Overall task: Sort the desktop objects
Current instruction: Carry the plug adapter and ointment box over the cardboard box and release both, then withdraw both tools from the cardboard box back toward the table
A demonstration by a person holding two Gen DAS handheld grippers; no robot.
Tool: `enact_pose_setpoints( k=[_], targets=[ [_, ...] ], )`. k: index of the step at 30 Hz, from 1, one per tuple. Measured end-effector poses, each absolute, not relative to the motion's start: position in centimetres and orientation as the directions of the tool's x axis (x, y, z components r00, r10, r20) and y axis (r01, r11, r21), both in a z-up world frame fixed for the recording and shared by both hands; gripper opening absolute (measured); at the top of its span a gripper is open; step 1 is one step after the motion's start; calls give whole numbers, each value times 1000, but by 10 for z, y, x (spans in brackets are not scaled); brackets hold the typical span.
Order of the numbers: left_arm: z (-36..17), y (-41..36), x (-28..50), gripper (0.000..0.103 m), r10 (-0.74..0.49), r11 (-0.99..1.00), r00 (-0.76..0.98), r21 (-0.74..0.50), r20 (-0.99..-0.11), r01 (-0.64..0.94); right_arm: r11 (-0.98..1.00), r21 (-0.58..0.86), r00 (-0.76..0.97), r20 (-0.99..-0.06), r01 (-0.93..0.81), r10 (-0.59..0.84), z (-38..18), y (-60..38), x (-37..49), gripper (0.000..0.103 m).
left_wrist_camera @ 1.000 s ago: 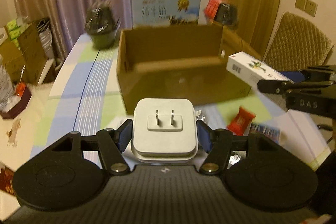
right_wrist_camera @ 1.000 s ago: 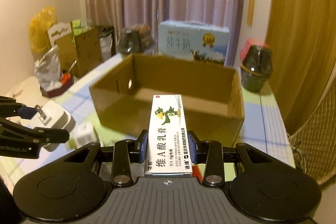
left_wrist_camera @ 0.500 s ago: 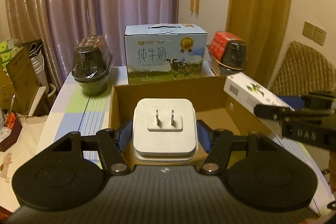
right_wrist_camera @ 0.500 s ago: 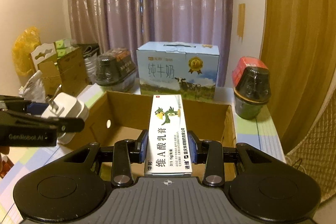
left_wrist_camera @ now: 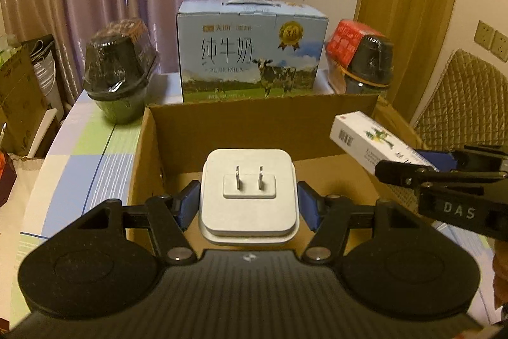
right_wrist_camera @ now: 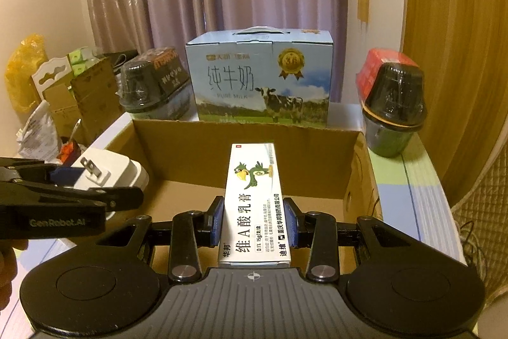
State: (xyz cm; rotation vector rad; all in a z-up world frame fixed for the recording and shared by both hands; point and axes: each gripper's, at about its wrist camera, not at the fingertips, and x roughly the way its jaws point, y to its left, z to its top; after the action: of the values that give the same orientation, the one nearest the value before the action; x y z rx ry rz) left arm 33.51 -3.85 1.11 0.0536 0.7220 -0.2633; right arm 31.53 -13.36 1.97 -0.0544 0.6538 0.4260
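Checked table (left_wrist_camera: 95, 167) carrying cardboard box (left_wrist_camera: 254, 129), milk carton (left_wrist_camera: 250, 53)

Milk carton (left_wrist_camera: 252, 53) behind open cardboard box (left_wrist_camera: 263, 129), a wrapped bowl (left_wrist_camera: 122, 70) left of carton, another (left_wrist_camera: 368, 62) right.

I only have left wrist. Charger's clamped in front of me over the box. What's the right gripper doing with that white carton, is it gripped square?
Observer: Yes. The right gripper is shut on the ointment carton, blue pads on both long sides, carton pointing straight ahead over the cardboard box.
Operator: What's printed on the top face?
Observer: A green cartoon bird above a line of Chinese text.
Operator: Anything in the box under it?
Observer: The part of the floor that shows is bare; the carton and gripper hide the near part.
Operator: How's my left gripper look from there?
Observer: The left gripper comes in from the left, shut on the white charger, prongs up, over the box's left wall.
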Motion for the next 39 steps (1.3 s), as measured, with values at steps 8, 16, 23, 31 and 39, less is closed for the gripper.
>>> enact_pose_setpoints(
  k=[8, 16, 23, 31, 39],
  targets=[
    [9, -34, 335, 64, -209, 969, 723, -37, -659, 246, 913, 87, 707, -604, -399, 367, 16, -131, 319, 35],
    [14, -24, 332, 68, -195, 975, 734, -46, -650, 217, 907, 92, 691, -617, -410, 375, 10, -124, 322, 35],
    [15, -22, 332, 68, -189, 975, 734, -38, -652, 217, 908, 119, 695, -606, -402, 387, 10, -124, 326, 50],
    [19, -21, 328, 69, -185, 974, 738, -24, -649, 223, 916, 116, 718, -586, -384, 375, 18, -136, 315, 59],
    [30, -18, 313, 71, -180, 973, 747, -4, -640, 231, 919, 118, 735, -566, -376, 373, 38, -142, 295, 60]
  ],
)
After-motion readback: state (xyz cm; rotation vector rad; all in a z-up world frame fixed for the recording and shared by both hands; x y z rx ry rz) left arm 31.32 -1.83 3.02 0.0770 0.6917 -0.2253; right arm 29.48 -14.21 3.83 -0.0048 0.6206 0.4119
